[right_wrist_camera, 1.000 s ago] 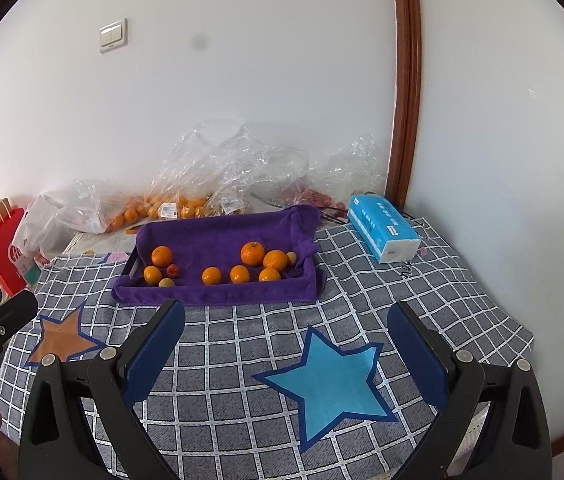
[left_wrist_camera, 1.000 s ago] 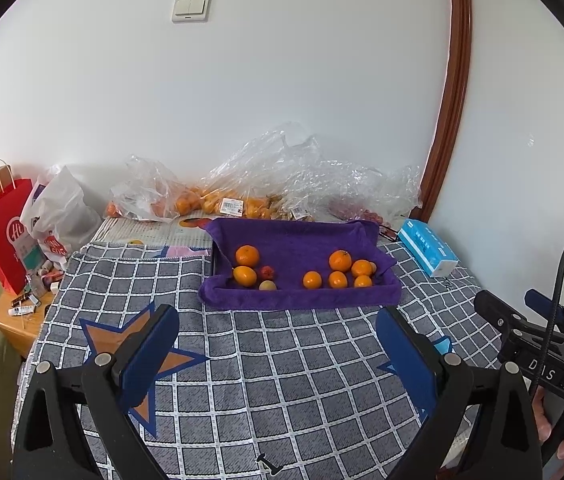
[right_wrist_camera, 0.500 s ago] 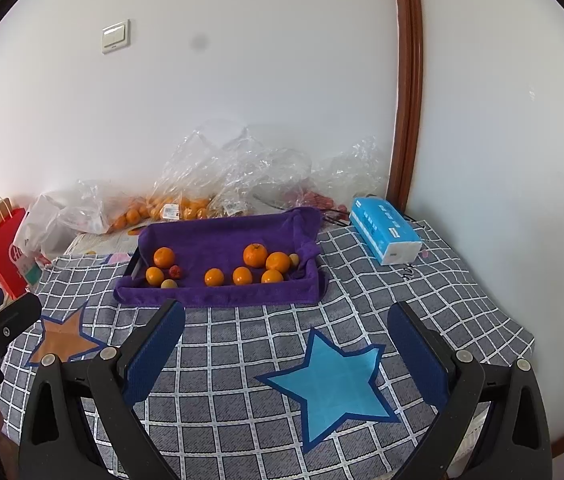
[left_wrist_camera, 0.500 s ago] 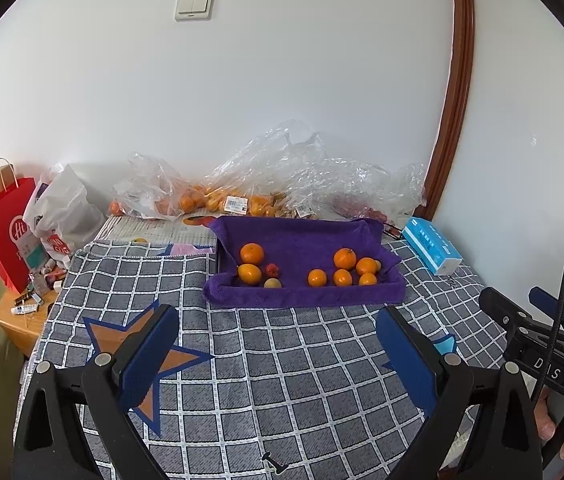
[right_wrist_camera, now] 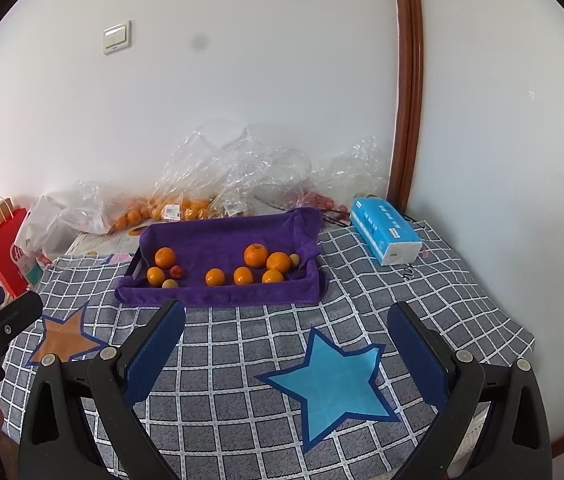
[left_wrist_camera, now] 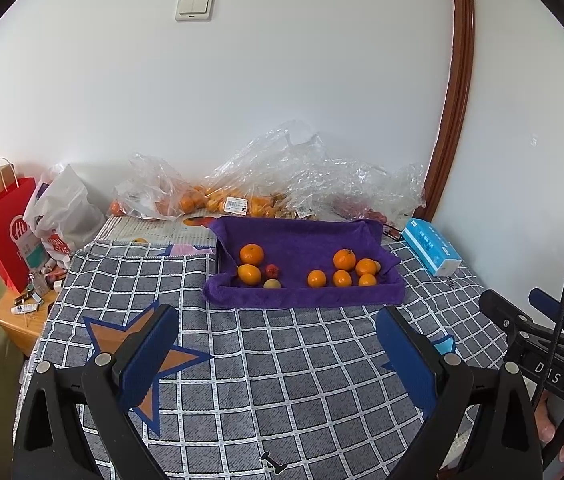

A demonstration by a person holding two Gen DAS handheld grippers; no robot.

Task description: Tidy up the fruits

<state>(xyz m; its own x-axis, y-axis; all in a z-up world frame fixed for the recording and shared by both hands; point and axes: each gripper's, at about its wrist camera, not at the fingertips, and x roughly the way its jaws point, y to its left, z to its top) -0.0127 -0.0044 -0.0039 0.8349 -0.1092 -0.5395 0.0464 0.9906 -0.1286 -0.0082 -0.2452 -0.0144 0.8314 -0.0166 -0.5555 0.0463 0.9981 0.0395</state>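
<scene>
Clearly both tools hang back over the near edge of the desk (left_wrist_camera: 266, 380): the left gripper (left_wrist_camera: 278, 344) and right gripper (right_wrist_camera: 285, 340) each stand wide apart with nothing between the pads. The fruit sits in the purple towel-lined tray (left_wrist_camera: 301, 236) at the far edge, in two clusters, probably by kind: oranges (left_wrist_camera: 341, 260) toward its right end, two oranges with a red fruit (left_wrist_camera: 270, 270) and a pale one (left_wrist_camera: 272, 284) at its left end. Whether sorting is finished can't be judged

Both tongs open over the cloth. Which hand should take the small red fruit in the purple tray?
Left, probably. The red fruit sits in the left cluster of the purple tray, nearer the left tongs. The right tongs face the tray's right cluster.
</scene>
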